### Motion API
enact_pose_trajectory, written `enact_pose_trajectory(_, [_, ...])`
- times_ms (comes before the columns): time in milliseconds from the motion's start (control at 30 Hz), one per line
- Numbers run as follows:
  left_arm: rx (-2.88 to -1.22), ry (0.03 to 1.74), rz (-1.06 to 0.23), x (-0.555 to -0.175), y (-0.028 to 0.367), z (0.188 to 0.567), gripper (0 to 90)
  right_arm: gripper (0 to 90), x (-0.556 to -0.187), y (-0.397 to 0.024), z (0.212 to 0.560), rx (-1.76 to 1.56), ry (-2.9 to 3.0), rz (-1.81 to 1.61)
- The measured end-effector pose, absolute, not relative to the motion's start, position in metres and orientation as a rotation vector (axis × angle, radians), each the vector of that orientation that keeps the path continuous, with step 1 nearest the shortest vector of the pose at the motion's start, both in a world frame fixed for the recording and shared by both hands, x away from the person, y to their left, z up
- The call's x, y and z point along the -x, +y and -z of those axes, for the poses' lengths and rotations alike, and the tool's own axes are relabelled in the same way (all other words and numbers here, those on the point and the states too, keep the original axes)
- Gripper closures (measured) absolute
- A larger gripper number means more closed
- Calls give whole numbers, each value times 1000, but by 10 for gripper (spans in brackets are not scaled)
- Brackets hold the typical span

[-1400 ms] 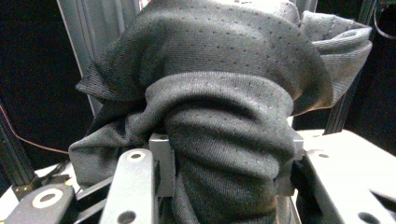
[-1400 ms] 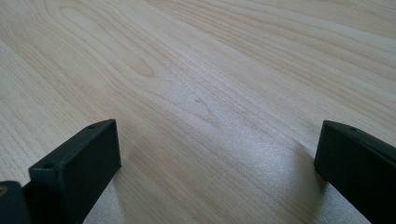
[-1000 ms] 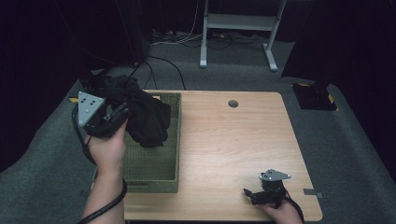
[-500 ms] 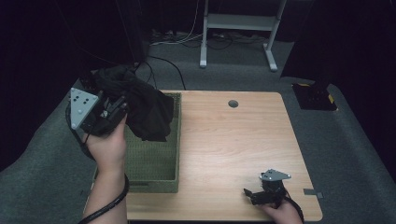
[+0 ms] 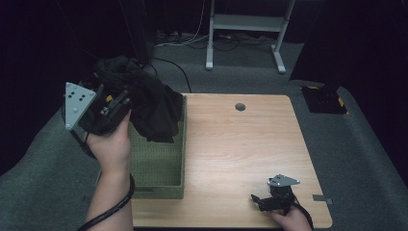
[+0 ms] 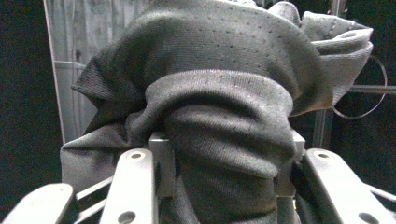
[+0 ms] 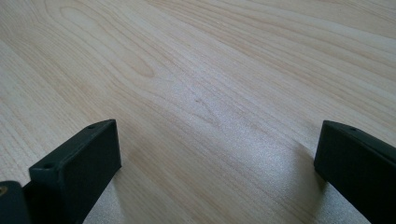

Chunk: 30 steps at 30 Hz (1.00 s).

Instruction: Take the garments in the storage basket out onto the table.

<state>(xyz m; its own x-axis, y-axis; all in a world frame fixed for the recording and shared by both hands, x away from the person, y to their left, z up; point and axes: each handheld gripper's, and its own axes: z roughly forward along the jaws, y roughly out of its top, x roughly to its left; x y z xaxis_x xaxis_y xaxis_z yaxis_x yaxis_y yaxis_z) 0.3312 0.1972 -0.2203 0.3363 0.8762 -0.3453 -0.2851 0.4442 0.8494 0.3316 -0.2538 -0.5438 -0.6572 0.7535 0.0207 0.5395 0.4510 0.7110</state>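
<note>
A bunched black cloth (image 5: pixel 144 101) hangs in the air over the far left corner of a green woven basket (image 5: pixel 159 166), its lower folds draping toward the basket. My left gripper (image 5: pixel 118 98) is shut on the cloth, held up at the left of the table. In the left gripper view the dark knitted cloth (image 6: pixel 219 107) bulges between and above the jaws. My right gripper (image 5: pixel 257 199) rests low on the wooden table (image 5: pixel 240 144) near its front right edge, jaws open, with bare wood (image 7: pixel 210 102) between them.
The basket stands along the table's left side. A round cable hole (image 5: pixel 240 107) sits at the table's far middle. Grey carpet surrounds the table, with a white desk frame (image 5: pixel 245 33) and cables behind, and a dark box (image 5: pixel 325 98) at the right.
My left gripper has risen and drifted left with the black cloth, lifting more of it out of the basket. The right gripper has stayed still.
</note>
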Motion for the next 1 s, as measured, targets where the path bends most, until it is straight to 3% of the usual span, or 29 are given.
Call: enact_pose_trajectory(1000, [-782, 822, -792, -323, 154, 187, 558, 1, -332, -255, 544, -1120, 2408, -1039])
